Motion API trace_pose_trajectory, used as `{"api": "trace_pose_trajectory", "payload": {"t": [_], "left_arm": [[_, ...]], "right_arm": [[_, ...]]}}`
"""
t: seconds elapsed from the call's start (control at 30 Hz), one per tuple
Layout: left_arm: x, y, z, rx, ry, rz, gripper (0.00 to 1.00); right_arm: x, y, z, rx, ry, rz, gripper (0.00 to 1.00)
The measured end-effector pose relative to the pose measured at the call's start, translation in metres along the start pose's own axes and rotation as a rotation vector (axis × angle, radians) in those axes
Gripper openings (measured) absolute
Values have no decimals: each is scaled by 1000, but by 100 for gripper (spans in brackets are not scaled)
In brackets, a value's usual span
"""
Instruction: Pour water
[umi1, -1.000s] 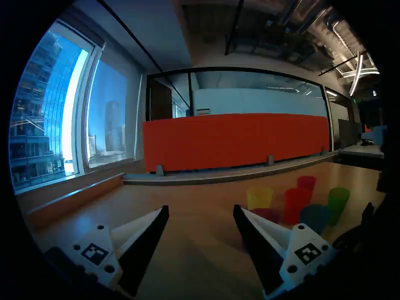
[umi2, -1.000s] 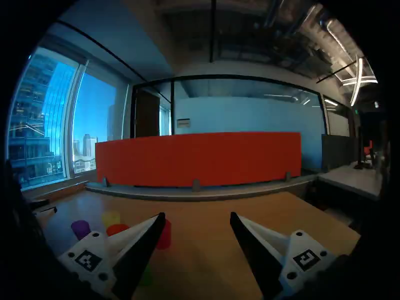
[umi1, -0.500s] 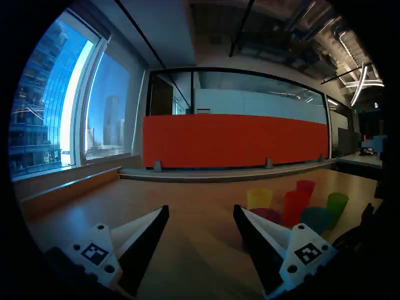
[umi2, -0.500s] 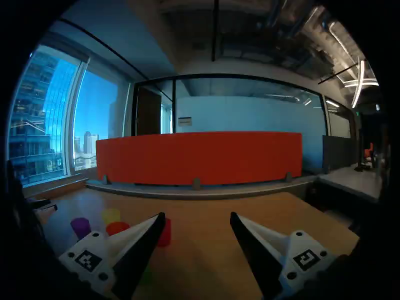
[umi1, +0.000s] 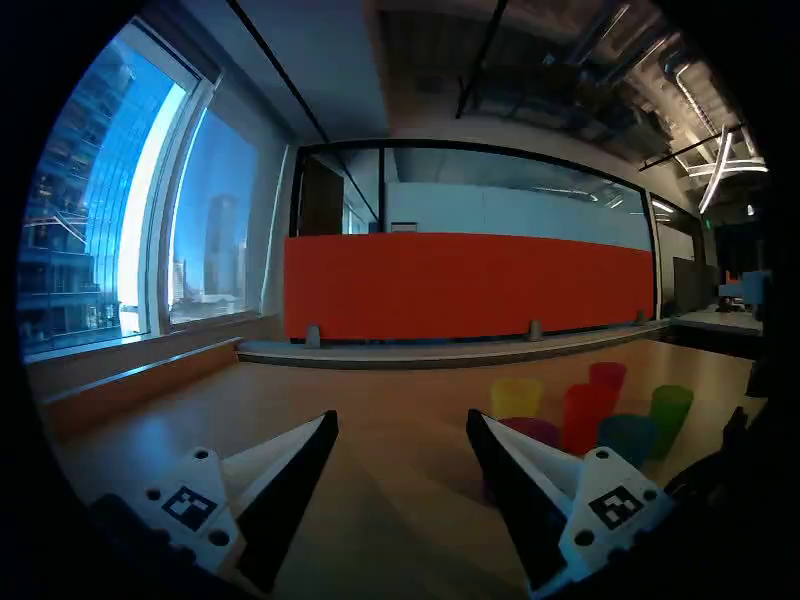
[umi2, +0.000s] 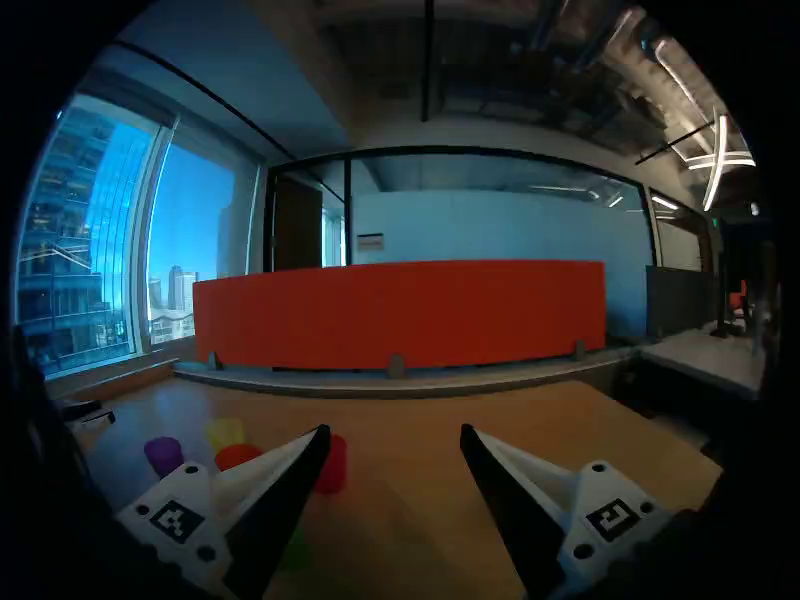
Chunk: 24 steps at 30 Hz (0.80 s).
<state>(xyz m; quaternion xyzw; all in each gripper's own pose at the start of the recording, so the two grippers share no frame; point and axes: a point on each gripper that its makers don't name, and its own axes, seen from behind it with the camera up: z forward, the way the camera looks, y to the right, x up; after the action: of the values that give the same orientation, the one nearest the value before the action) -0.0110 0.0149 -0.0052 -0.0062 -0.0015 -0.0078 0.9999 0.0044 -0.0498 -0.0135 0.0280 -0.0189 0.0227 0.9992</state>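
Cups: yellow cup (umi1: 516, 397), red cup (umi1: 585, 418) and green cup (umi1: 670, 407) stand upright in a cluster on the wooden table (umi1: 400, 520), ahead and to the right of my left fingers.
My left gripper (umi1: 401, 415): fingers spread apart, nothing between them.
My right gripper (umi2: 393, 430): fingers apart, empty; purple cup (umi2: 163, 455) off to its left.
Beyond: orange divider panel (umi1: 470, 285), then windows (umi1: 90, 250).

In the left gripper view we find the cups (umi1: 590, 415) grouped on the worktop (umi1: 390, 395), ahead and to the right of the left claw (umi1: 400, 415), whose right finger overlaps the nearest one. In the right gripper view we see them ahead-left of the right claw (umi2: 393, 430). Behind the worktop stands a divider panel (umi1: 470, 285); windows (umi1: 130, 240) lie left.
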Motion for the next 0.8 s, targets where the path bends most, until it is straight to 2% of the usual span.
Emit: {"api": "trace_pose_trajectory", "payload": {"t": [0.27,0.8], "left_arm": [[0,1,-1,-1,0,1,96],[0,0,-2,0,0,1,96]], "right_arm": [[0,2,-1,-3,4,-2,100],[6,13,-6,0,66,-7,100]]}}
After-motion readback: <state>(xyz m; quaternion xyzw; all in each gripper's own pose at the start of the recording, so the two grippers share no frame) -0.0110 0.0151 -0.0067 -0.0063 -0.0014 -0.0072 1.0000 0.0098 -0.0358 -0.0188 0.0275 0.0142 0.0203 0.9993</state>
